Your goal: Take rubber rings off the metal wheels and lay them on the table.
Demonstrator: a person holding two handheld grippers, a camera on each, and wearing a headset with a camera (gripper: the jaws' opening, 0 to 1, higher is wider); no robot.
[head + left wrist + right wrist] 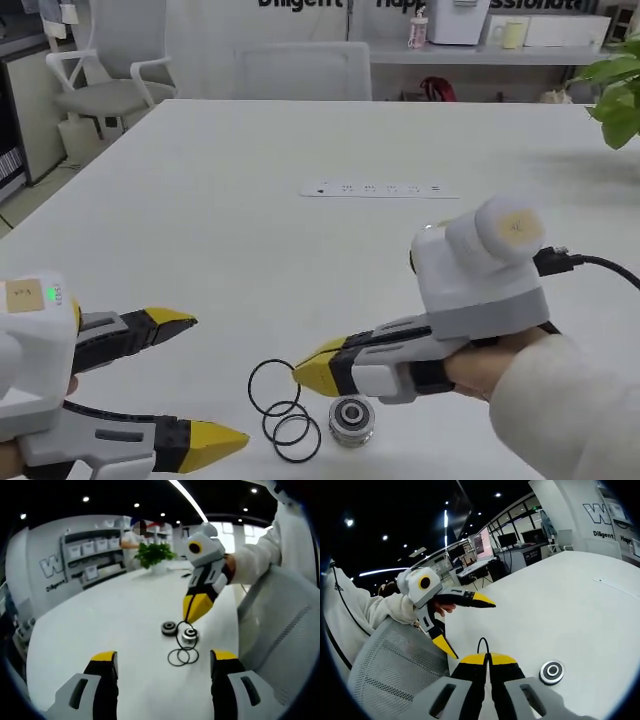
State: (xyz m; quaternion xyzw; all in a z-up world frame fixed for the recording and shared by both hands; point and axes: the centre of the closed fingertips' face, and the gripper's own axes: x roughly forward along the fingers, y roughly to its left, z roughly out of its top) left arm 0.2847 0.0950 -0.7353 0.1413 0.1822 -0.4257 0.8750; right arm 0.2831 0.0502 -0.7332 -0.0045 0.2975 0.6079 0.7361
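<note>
— Where is the right gripper (310,375)?

— Low over the white table (300,230), near its front edge. Its yellow jaws are pressed together on a black rubber ring (251,385). In the right gripper view a small loop of that ring pokes out past the closed tips.

— And the rest of that ring?

— It hangs from the tips as an open hoop, down towards the tabletop. Whether it rests on the surface cannot be told.

— Are any rings already down?

— Two loose rings (318,438) lie flat on the table, overlapping each other, just below the held one in the head view.

— The wheels?

— One metal wheel (351,418) stands just beside the loose rings, under the right gripper's jaws. The left gripper view shows a second wheel (169,627) next to it, close but apart.

— What about the left gripper (215,378)?

— It sits on the near left, jaws spread wide and holding nothing, tips pointing towards the rings and apart from them.
</note>
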